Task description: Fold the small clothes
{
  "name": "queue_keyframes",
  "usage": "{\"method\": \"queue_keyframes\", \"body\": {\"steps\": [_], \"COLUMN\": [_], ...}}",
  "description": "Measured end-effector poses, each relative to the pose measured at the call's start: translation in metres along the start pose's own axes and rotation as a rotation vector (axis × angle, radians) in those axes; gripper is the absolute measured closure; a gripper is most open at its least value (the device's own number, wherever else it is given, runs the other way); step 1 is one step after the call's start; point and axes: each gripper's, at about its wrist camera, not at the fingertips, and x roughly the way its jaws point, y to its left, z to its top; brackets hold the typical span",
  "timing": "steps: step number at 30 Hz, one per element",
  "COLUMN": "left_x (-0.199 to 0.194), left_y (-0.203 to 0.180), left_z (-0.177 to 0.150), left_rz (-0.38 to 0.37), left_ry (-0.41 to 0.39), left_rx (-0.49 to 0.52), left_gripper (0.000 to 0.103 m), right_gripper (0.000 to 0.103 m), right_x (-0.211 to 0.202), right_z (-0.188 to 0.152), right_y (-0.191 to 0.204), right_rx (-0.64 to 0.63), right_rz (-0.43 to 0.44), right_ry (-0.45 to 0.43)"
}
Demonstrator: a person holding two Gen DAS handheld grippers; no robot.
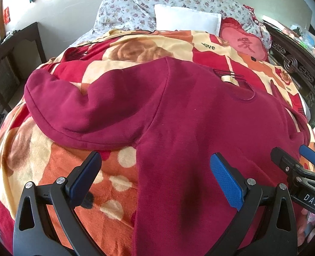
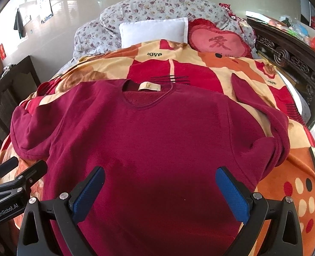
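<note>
Sweatshirt (image 2: 157,132) flat on blanket (image 2: 285,192), left gripper (image 1: 155,181) and right gripper (image 2: 160,192) wide apart, empty.

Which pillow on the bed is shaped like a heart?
The pink and red cushion with the red Chinese character on it, at the bed's head. Beside it, the white pillow is a plain rectangle, and the flowery bedding behind is lumpy.

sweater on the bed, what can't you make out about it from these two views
- Bottom hem of the sweater: cut off by the lower edge in both views, behind the open jaws of the right gripper and left gripper.
- Neck label: print too small to read, right wrist view.
- Far sleeve cuff: end hard to trace against the blanket.
</note>
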Motion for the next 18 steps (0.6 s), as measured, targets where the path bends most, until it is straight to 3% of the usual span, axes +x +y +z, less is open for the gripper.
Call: {"method": "queue_keyframes", "body": {"steps": [18], "left_x": [0.012], "left_y": [0.015], "left_z": [0.003], "left_rz": [0.007], "left_ry": [0.020], "left_rx": [-0.031], "left_gripper": [0.001], "right_gripper": [0.000], "right_x": [0.018], "right_z": [0.003], "right_y": [0.017], "right_rx": [-0.016], "right_rz": [0.018], "right_ry": [0.029]}}
